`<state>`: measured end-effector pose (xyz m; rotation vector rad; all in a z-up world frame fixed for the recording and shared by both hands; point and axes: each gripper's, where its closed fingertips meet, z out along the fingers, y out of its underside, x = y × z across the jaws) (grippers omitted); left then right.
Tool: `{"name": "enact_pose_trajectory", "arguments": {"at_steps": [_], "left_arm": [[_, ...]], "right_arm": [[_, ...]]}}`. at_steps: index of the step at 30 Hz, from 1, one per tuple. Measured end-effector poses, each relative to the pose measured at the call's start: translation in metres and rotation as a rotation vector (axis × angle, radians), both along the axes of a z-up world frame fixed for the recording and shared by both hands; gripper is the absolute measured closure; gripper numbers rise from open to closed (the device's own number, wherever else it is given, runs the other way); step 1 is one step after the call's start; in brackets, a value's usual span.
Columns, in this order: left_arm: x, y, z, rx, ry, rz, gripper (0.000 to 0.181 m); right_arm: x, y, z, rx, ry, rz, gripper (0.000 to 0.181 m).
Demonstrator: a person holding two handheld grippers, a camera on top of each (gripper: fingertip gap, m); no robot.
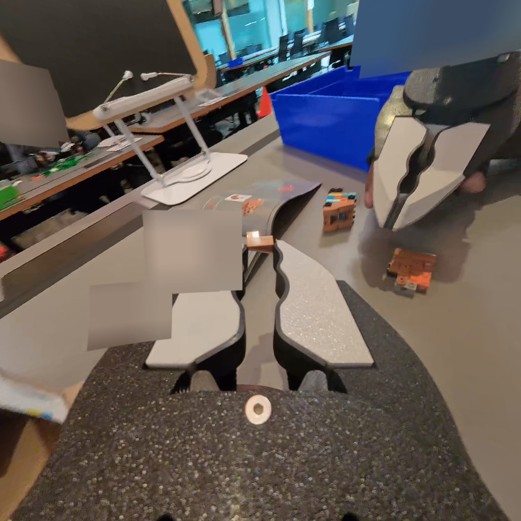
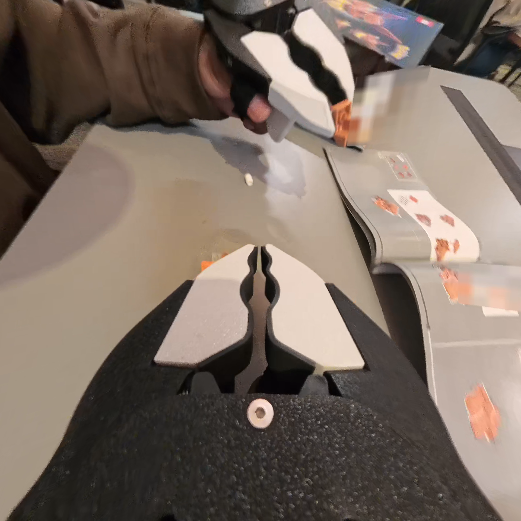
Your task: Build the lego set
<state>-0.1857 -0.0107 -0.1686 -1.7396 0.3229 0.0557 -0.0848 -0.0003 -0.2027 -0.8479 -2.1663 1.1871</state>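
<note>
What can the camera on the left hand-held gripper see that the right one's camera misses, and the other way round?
Only the left wrist view shows the blue bin, the white stand and two part-built brick assemblies. Only the right wrist view shows a small white piece on the table and a brown sleeve. Both show the open instruction booklet and the brown brick held by the left hand-held gripper.
</note>
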Motion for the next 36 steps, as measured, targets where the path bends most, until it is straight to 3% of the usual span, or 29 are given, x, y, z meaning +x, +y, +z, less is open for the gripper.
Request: {"name": "enact_pose_trajectory", "arguments": {"at_steps": [4, 11, 20, 27, 36], "left_arm": [[-0.004, -0.024, -0.003, 0.009, -0.041, 0.100, 0.165], [-0.020, -0.057, -0.002, 0.038, -0.082, 0.247, 0.164], [-0.028, -0.069, -0.003, 0.040, -0.191, 0.273, 0.164], [-0.024, -0.070, -0.003, 0.037, -0.191, 0.259, 0.164], [-0.025, -0.068, -0.009, 0.012, -0.182, 0.263, 0.164]], "right_arm": [[-0.028, -0.033, -0.002, 0.053, -0.087, 0.080, 0.173], [-0.069, -0.069, -0.032, 0.122, -0.261, 0.142, 0.161], [-0.087, -0.075, -0.056, 0.130, -0.340, 0.149, 0.159], [-0.093, -0.072, -0.057, 0.103, -0.337, 0.115, 0.174], [-0.091, -0.073, -0.053, 0.109, -0.278, 0.117, 0.174]]}}
